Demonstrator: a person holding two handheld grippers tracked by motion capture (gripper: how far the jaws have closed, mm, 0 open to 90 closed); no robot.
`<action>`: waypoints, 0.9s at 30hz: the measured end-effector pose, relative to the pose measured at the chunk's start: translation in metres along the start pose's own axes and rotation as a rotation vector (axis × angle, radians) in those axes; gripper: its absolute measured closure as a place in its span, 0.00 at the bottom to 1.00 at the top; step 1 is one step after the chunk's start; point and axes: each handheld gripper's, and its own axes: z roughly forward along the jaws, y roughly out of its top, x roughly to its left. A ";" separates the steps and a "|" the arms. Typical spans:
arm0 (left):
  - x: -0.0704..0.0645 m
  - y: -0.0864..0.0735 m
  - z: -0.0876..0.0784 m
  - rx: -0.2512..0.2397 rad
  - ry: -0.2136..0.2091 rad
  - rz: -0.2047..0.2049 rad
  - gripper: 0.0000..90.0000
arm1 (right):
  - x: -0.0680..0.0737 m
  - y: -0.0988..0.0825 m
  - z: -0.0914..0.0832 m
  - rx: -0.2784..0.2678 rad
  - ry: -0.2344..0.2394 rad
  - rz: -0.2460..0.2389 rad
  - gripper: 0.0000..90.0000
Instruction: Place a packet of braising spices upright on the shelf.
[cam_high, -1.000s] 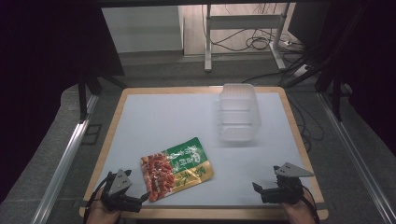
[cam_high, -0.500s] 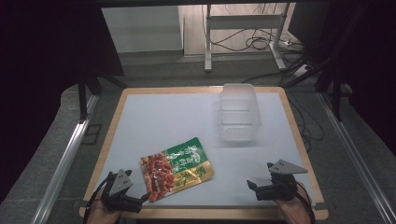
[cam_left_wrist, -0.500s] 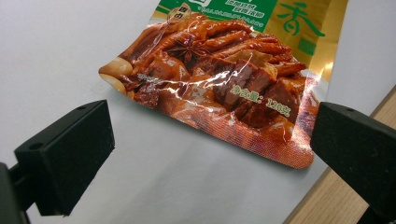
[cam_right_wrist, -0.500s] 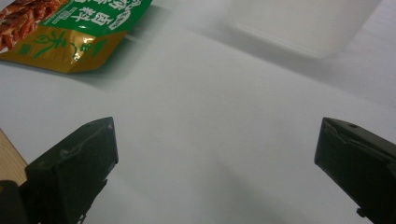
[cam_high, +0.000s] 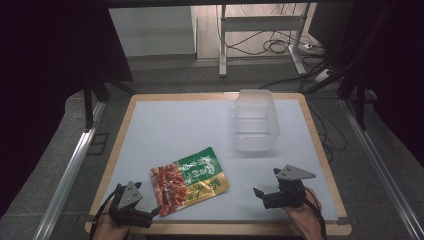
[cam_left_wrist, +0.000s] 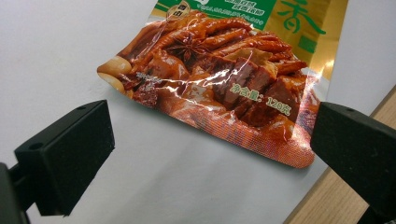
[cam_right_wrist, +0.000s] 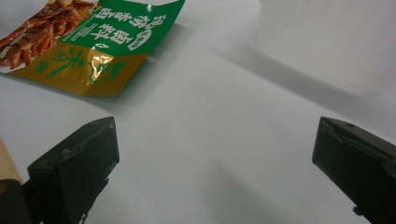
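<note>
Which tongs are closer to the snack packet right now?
Left. The left tongs sit open right at the snack packet's near corner, apart from it. The right tongs are open, farther off to its right.

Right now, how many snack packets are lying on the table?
1. The snack packet lies flat on the table near its front edge, just ahead of the open left gripper. The clear plastic container looks empty.

One sealed snack pouch (cam_high: 189, 180) lies flat, printed face up, near the front edge of the bench (cam_high: 175, 120). Red food picture at one end, green and gold at the other.
</note>
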 end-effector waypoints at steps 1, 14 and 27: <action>0.000 0.000 0.000 0.000 0.000 0.001 0.00 | 0.001 0.001 0.002 0.003 0.005 -0.005 0.00; -0.001 0.000 0.001 0.003 -0.004 0.010 0.00 | 0.008 0.010 0.019 0.008 0.090 -0.021 0.00; -0.003 0.000 0.001 0.006 -0.013 0.035 0.00 | 0.016 0.019 0.035 0.003 0.109 -0.083 0.00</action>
